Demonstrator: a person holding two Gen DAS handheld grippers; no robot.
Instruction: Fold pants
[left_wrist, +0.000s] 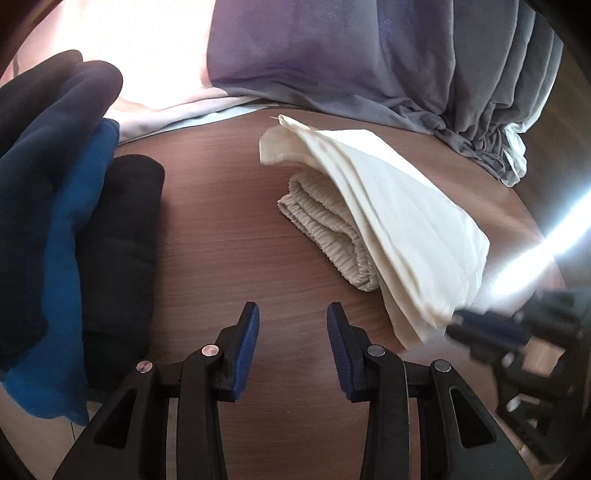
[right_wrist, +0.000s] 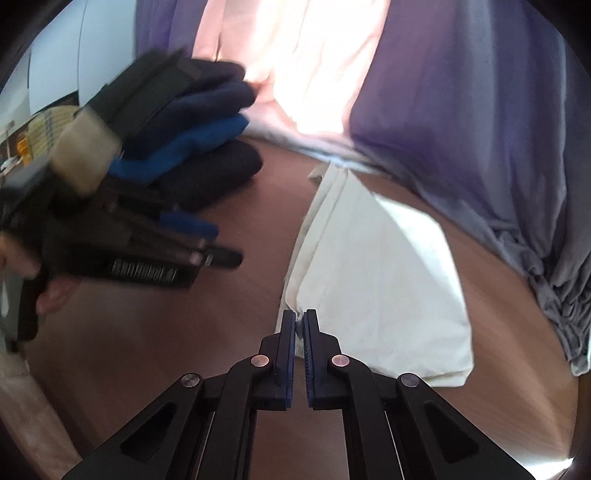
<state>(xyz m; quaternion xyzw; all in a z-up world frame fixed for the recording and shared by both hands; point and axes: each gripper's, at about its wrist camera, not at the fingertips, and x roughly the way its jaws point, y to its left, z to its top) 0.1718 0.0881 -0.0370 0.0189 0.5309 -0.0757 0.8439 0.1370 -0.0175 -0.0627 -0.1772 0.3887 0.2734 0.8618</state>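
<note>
right hand-held gripper (right_wrist: 299, 318) pinching cream pants (right_wrist: 373, 288), brown wooden table (right_wrist: 184, 350), grey curtain (right_wrist: 480, 129)

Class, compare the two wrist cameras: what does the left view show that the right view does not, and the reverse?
Only the left view shows the cream pants' elastic waistband and the left gripper's open jaws.

Only the right view shows the right gripper pinching the pants' corner, and the person's hand.

Both show the wooden table, the dark folded stack and the grey curtain.

Left gripper (left_wrist: 292, 321) hangs wide apart above the table (left_wrist: 214, 229); folded cream pants (left_wrist: 388, 229) lie right of it.
</note>
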